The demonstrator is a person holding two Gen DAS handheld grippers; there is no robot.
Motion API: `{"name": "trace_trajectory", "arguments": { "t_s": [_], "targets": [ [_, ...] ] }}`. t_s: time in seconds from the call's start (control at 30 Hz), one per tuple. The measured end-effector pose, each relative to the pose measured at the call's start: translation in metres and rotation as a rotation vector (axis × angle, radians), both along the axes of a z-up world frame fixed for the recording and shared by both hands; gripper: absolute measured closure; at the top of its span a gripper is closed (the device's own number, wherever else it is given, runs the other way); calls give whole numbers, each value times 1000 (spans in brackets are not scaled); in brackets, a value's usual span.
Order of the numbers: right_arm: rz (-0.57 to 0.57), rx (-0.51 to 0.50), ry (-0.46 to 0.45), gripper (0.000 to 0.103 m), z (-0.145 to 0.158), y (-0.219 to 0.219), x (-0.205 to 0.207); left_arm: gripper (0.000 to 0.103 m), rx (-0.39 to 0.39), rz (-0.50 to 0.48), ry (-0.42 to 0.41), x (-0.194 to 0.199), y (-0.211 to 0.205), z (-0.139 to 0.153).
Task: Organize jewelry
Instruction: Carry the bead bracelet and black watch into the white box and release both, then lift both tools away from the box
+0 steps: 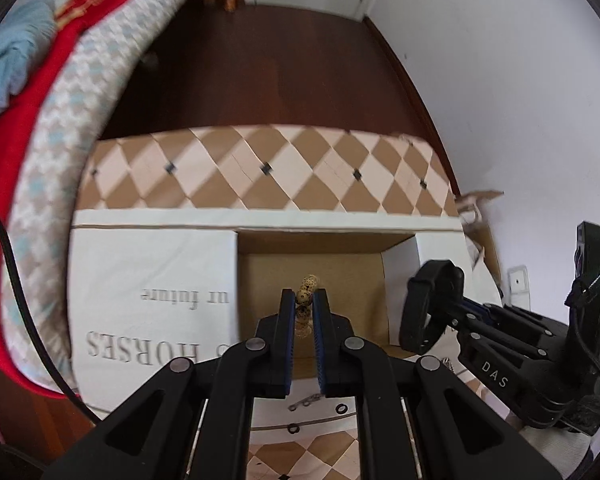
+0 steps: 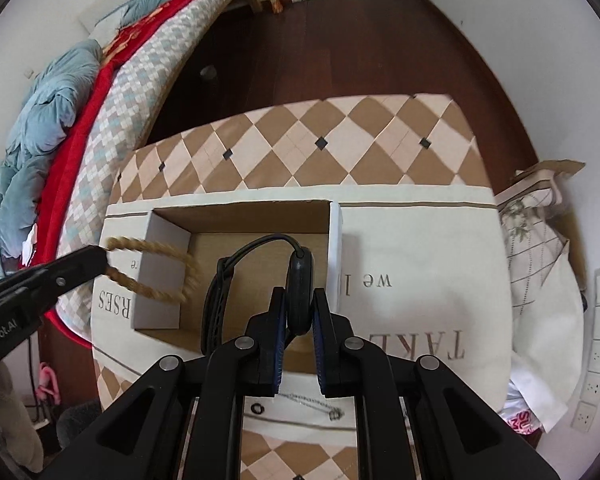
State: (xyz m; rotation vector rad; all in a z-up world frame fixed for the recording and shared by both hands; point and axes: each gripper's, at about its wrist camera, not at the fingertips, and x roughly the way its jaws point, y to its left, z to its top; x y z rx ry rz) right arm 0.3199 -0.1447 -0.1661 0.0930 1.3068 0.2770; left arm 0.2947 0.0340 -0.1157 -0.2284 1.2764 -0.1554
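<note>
Both wrist cameras look forward and down, close over a cream box point(image 1: 152, 280) point(image 2: 420, 280) with a square opening on a checkered tabletop point(image 1: 260, 168) point(image 2: 320, 148). Each catches the other hand-held gripper: at 3 o'clock point(image 1: 432, 304), at 9 o'clock point(image 2: 100, 260), its edge blurred.

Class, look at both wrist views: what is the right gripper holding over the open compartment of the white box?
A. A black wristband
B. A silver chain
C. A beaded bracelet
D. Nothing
A: the right gripper has its jaws shut on a black wristband above the box; the left gripper grips the beaded bracelet.
</note>
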Motion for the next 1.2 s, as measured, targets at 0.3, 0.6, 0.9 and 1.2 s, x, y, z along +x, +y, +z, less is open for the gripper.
{"name": "trace_trajectory", "arguments": {
  "t_s": [0.3, 0.6, 0.9, 1.2],
  "targets": [
    [40, -3, 51, 75, -10, 14, 5, 94, -56, 20, 67, 6, 0, -16],
    [36, -117, 1, 18, 10, 13, -6, 6, 138, 87, -72, -10, 14, 17],
    [13, -210, -21, 1, -8, 12, -36, 1, 340, 132, -91, -43, 23, -8],
    [-24, -210, -70, 0, 1, 12, -55, 0, 378, 155, -131, -68, 28, -3]
  ]
}}
